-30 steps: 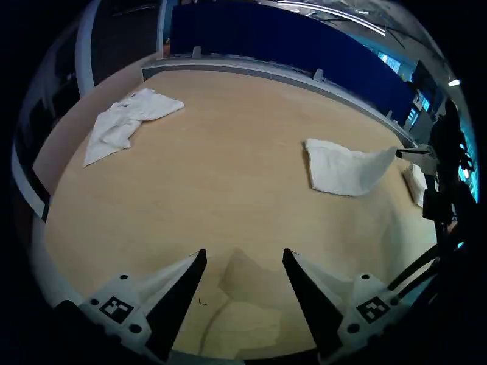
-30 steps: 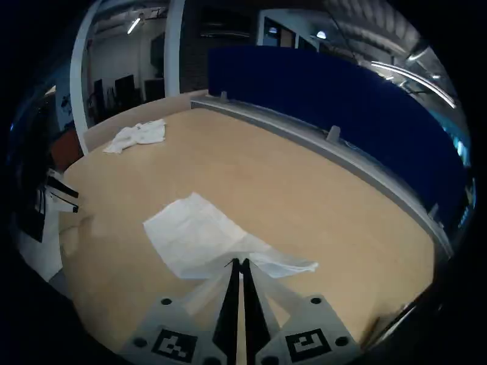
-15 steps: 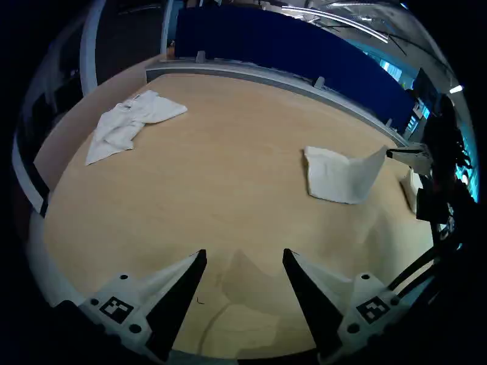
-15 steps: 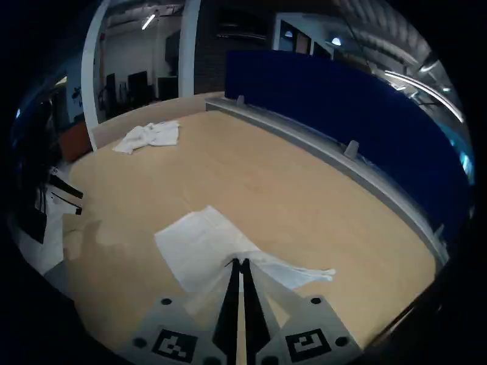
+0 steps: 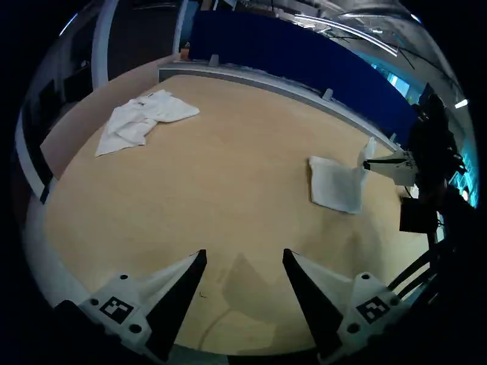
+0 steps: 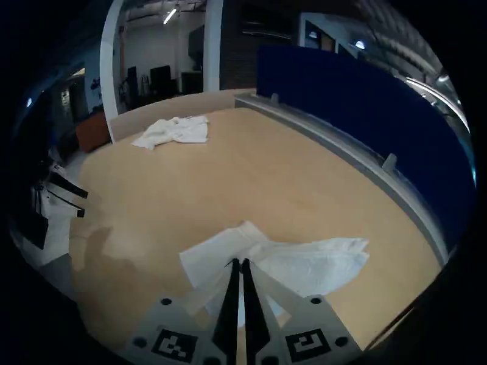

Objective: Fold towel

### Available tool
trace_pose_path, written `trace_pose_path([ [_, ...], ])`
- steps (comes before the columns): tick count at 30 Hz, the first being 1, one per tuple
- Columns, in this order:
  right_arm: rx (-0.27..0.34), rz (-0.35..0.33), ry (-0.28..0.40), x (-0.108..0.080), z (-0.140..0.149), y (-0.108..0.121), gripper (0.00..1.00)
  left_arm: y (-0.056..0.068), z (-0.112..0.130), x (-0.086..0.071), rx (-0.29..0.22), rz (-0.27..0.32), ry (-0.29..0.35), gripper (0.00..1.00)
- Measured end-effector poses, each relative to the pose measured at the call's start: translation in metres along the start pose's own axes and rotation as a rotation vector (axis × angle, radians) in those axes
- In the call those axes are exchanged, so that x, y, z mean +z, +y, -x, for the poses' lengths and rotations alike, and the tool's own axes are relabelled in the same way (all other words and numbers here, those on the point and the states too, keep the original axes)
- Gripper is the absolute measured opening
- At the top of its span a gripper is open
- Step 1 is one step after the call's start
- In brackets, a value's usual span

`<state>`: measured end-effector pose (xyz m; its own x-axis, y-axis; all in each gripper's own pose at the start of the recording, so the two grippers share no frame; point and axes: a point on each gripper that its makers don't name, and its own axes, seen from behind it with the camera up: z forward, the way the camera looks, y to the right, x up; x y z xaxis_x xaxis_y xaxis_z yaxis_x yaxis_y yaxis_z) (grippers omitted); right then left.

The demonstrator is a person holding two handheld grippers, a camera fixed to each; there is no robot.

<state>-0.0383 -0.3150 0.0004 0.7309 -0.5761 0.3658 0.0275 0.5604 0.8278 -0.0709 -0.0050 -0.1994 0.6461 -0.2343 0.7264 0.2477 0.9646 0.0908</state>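
- Pale wooden tabletop (image 5: 231, 158) is being closed off at its far side by a long blue partition (image 5: 292, 52). The white towel (image 5: 333, 185) is lying well short of the partition, toward its right end as the left gripper view shows it. A crumpled towel (image 5: 146, 115) is lying off the partition's left end.
- One edge of the white towel is being pinched between the pressed-together fingers of the right gripper (image 6: 237, 263) and held up off the table, the rest resting flat beneath it.
- The left gripper (image 5: 243, 252) is being held spread and empty, low over the table, farther from the partition than either towel.
- The step in hand is judged to be the fold-over. The pinch is best kept firm while the raised edge is being carried low and straight across, and let go only once it is lying over the opposite edge. The resting half is at risk of being dragged, so it could be pinned by the idle gripper.
- Against a second ago, the raised edge is now being held steeper and nearer upright, and the towel is showing narrower in the left gripper view. In the right gripper view more cloth is being gathered close under the fingers. The left gripper's spread is unchanged.
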Motion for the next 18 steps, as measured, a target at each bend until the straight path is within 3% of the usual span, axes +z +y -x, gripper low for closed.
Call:
trace_pose_path([
  [11,0.03,-0.114,-0.09,0.059,0.034,-0.051,0.04,-0.009,0.01,-0.009,-0.03,-0.025,0.007,0.93],
  [18,0.041,-0.113,-0.092,0.058,0.037,-0.051,0.08,-0.011,0.011,-0.009,-0.034,-0.026,0.005,0.93],
])
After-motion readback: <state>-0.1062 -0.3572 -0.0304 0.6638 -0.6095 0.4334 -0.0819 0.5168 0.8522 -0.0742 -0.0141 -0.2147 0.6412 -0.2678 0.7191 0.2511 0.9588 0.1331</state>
